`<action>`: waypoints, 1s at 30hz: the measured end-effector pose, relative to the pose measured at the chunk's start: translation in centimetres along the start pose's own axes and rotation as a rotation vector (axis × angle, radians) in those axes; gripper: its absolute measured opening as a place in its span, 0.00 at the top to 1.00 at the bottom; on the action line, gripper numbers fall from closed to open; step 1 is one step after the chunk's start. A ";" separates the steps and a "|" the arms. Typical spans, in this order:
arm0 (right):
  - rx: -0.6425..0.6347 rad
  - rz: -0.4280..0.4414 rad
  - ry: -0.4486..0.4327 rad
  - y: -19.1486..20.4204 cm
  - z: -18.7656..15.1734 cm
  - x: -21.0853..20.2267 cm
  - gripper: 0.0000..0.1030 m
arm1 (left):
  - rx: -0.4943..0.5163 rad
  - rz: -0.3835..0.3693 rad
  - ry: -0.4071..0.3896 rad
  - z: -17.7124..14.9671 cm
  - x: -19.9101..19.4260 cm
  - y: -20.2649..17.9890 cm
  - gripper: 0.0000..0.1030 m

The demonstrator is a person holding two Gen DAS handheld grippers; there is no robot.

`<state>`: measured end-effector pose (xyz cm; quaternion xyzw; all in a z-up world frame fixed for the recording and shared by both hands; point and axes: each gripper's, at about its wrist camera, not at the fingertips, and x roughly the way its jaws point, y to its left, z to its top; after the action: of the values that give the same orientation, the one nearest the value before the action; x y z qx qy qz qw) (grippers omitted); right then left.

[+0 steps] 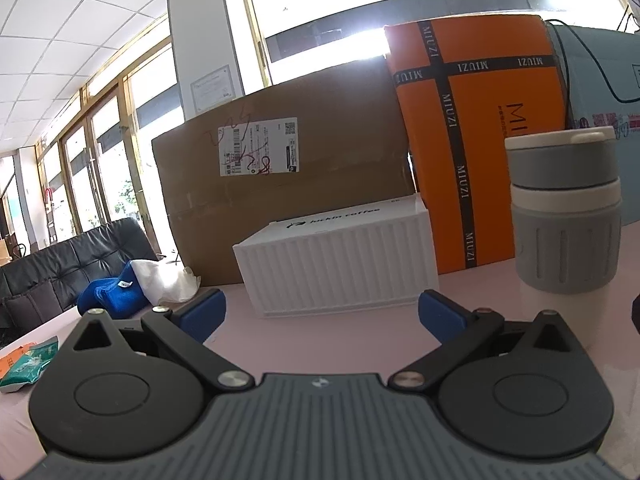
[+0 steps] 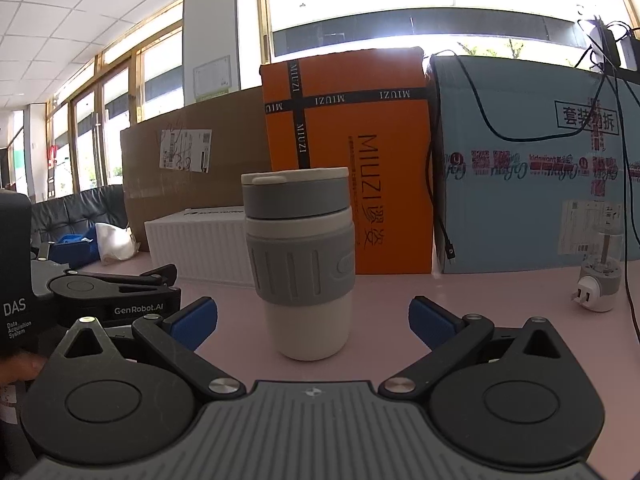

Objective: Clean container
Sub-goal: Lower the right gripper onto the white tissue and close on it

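Lidded cup (image 2: pixel 301 264) upright on pink desk (image 2: pixel 400 300), just ahead of right tool (image 2: pixel 313 322), both fingers spread, empty. Contents hidden. Left tool (image 1: pixel 320 314) likewise released; cup (image 1: pixel 566 210) ahead-right.

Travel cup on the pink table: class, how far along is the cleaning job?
Nothing looks done: the travel cup stands upright, lid still on. In hand: the right gripper is open and lined up before it; the left gripper is open, empty. Grasping, opening and cleaning remain.

- Bright windows (image 1: pixel 328 4) with gold frames run along the wall (glare washes them out).
- A black sofa (image 1: pixel 68 268) stands below.
- White tiled ceiling (image 1: pixel 80 8).
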<state>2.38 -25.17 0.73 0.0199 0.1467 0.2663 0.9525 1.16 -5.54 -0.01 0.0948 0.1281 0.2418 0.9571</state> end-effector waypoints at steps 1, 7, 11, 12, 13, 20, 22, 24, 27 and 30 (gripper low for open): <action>0.002 -0.001 0.005 0.0 0.0 0.1 0.00 | -0.002 -0.001 0.002 0.0 0.1 0.0 0.00; 0.018 -0.003 0.039 -0.2 0.0 0.5 0.00 | -0.012 -0.002 0.011 0.1 -0.1 0.1 0.00; 0.028 0.022 0.045 -0.3 0.1 0.3 0.00 | -0.026 -0.043 0.031 0.4 -0.6 0.4 0.00; 0.031 0.033 0.056 -0.4 0.1 0.2 0.00 | -0.031 -0.055 0.037 0.4 -0.8 0.5 0.00; 0.033 0.045 0.067 -0.4 0.1 0.2 0.00 | -0.036 -0.062 0.039 0.4 -1.0 0.6 0.00; 0.001 0.140 0.178 0.1 -0.1 -0.7 0.00 | -0.051 -0.110 0.067 0.0 -2.1 1.3 0.00; -0.023 0.155 0.207 0.5 -0.4 -1.0 0.00 | -0.038 -0.122 0.065 -0.1 -2.5 1.1 0.00; -0.043 0.150 0.233 0.9 -0.6 -1.4 0.01 | -0.034 -0.132 0.057 -0.2 -2.8 1.1 0.00; -0.029 0.157 0.265 1.1 -1.0 -1.6 0.02 | -0.024 -0.129 0.057 -0.4 -3.0 0.8 0.00; -0.018 0.163 0.310 1.6 -1.4 -1.2 0.11 | -0.019 -0.129 0.061 -0.5 -3.1 0.8 0.00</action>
<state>0.20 -24.51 -0.10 -0.0180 0.2874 0.3440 0.8937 -1.93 -6.30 0.29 0.0697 0.1605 0.1835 0.9673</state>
